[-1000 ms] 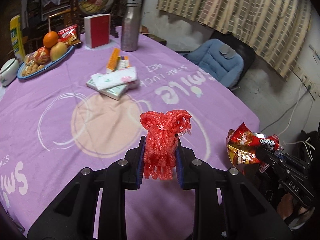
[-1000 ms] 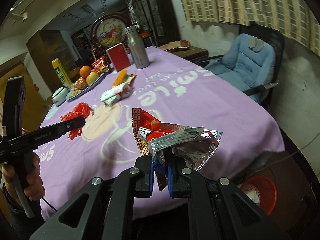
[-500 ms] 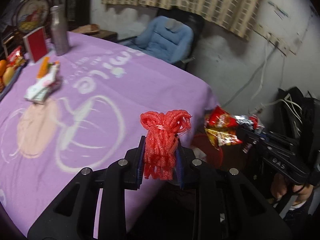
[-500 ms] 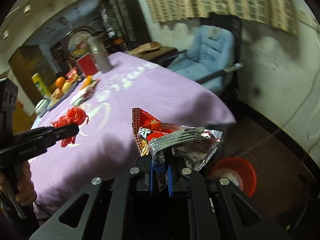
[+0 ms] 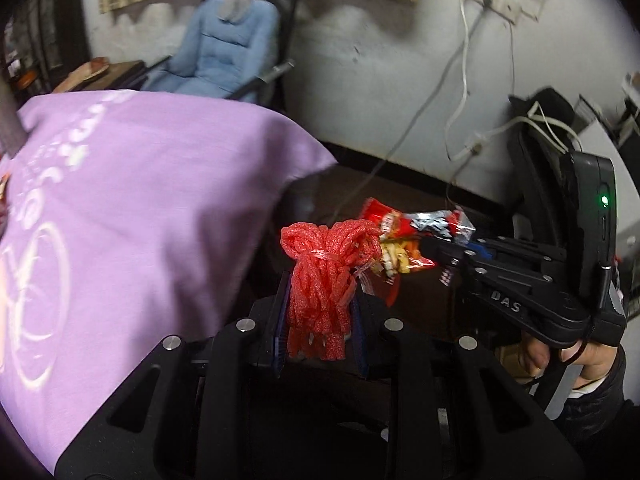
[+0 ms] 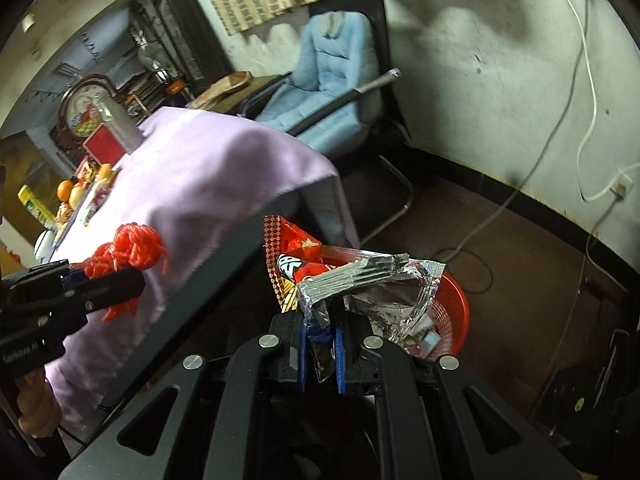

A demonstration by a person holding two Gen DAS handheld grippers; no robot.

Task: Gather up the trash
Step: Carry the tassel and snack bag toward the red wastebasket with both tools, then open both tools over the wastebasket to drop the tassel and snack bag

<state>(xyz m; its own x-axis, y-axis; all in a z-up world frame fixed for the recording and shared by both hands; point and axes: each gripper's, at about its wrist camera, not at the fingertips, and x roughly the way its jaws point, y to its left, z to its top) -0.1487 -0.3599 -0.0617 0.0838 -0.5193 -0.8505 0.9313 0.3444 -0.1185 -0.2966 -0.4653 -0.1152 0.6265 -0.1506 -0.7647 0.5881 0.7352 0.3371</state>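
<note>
Beyond the counter (image 6: 224,168) edge, over open floor, the left gripper (image 5: 320,320) is clamping the red netting (image 5: 324,276) upright while the right gripper (image 6: 320,344) is pinching the snack wrapper (image 6: 352,280) above the red bin (image 6: 454,312).

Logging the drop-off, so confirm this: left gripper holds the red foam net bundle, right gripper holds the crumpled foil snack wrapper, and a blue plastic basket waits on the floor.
Wrong on one point: the plastic basket is red, as the right wrist view shows. The rest stands.

"DAS" in raised letters on the right gripper (image 5: 440,256), tablecloth (image 5: 140,200) lettering too blurred to read
</note>
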